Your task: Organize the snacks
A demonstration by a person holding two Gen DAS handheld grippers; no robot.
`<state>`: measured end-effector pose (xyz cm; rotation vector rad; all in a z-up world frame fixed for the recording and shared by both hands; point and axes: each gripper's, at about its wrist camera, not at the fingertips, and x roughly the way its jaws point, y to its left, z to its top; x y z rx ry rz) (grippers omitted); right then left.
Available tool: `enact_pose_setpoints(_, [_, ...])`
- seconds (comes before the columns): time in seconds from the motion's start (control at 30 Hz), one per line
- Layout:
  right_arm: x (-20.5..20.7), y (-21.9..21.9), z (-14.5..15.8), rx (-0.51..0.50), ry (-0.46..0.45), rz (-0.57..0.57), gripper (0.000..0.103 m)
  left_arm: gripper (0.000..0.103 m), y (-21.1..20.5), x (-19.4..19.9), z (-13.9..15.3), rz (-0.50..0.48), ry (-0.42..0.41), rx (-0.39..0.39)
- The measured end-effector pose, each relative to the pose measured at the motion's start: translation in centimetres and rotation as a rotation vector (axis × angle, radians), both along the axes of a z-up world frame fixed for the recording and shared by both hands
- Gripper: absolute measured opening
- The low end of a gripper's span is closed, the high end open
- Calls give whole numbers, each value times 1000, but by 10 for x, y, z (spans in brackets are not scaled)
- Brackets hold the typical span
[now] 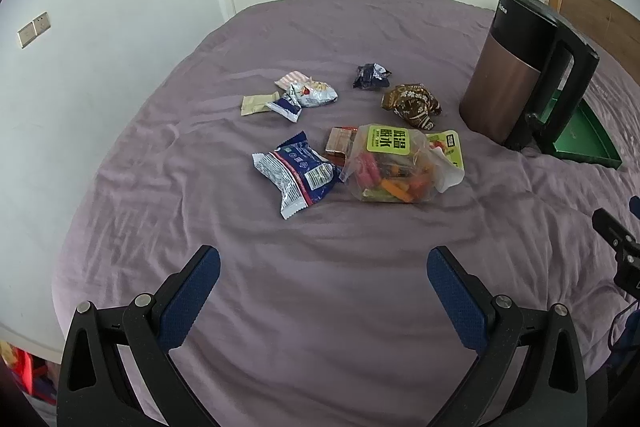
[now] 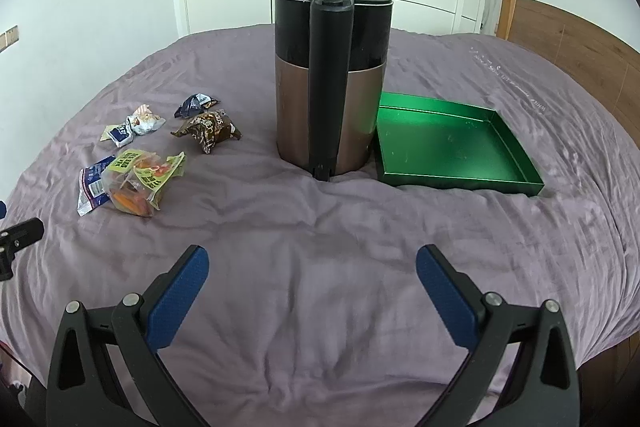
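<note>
Both claws are hovering wide open and empty over the near edge of the bed [image 1: 304, 307], above its wrinkled purple sheet. The snacks are lying ahead of the left claw [image 1: 324, 273], toward the bed's middle. Nearest is a crinkly blue-and-white foil packet [image 1: 296, 173], its long axis running diagonally away; touching its right is a clear soft bag of orange and pink sweets [image 1: 400, 167] with a lime label. Smaller crumpled wrappers are sitting beyond. The right claw [image 2: 312, 267] is facing a smooth copper-and-black kettle [image 2: 332, 83], with a shallow, rigid green tray [image 2: 516, 135] just beside it, toward the right edge. The left claw is likely nearer the snacks, the right nearer the tray.
</note>
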<state>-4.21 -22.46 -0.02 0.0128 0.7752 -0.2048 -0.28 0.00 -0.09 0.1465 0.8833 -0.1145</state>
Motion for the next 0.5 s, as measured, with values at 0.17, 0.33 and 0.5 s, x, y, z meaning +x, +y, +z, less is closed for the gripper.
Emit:
enact_pose_setpoints(0.17, [1, -1, -1, 0, 1, 0, 103, 102, -2, 1, 2, -3, -9, 8])
enact_pose_setpoints(0.33, [2, -1, -4, 0, 7, 3, 103, 102, -7, 2, 5, -15, -20, 15])
enact_pose_setpoints(0.5, [2, -1, -5, 1, 9, 2, 103, 102, -10, 3, 6, -23, -23, 13])
